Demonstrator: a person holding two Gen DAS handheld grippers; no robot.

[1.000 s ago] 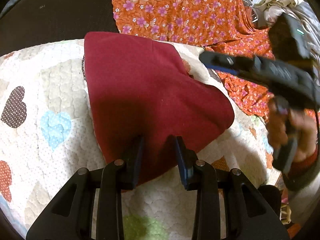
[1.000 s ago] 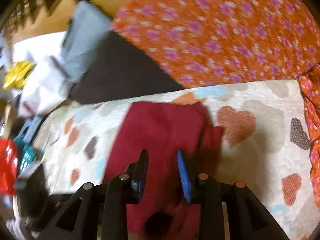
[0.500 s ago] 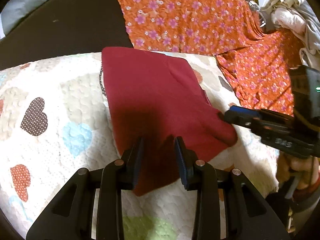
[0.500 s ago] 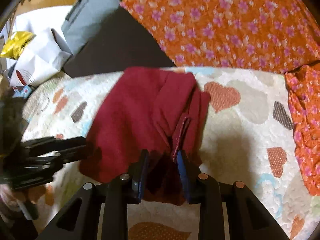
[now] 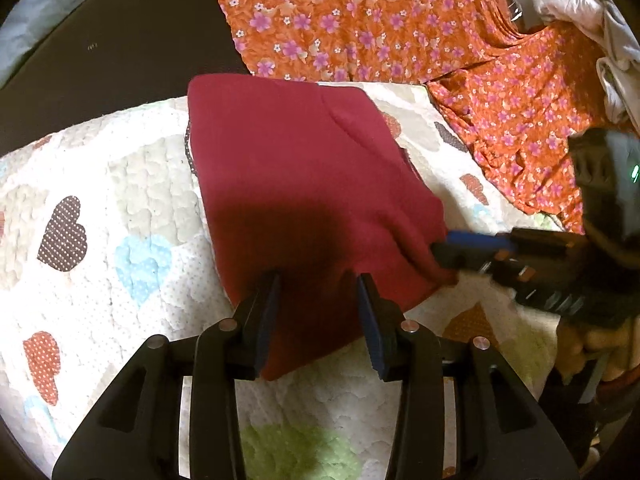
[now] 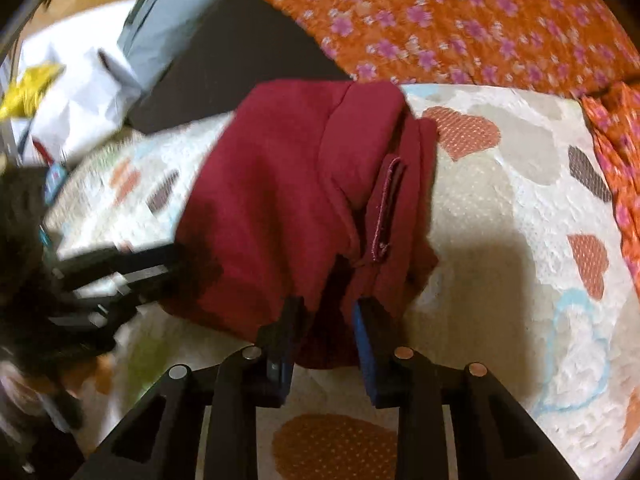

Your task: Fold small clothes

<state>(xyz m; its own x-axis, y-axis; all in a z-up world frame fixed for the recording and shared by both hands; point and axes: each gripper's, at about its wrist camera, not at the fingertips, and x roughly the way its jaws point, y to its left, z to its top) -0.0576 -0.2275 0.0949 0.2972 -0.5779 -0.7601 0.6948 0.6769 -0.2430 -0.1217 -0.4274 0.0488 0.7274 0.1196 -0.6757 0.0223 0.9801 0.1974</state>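
Comparing with half a second earlier, the left tool (image 5: 318, 280), low in the left wrist view, remains parted and empty over the maroon garment's (image 5: 304, 184) near edge. That garment lies mid-frame on the heart-print quilt (image 5: 100, 216). At right, the right tool (image 5: 444, 250) has advanced from beside the cloth to touch its corner; its own view shows the gap wide, cloth between, no pinch yet. The next fold looks about to begin.

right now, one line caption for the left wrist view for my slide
Left hand-held gripper open over a dark red garment on a heart-print quilt, right hand-held gripper at its edge.
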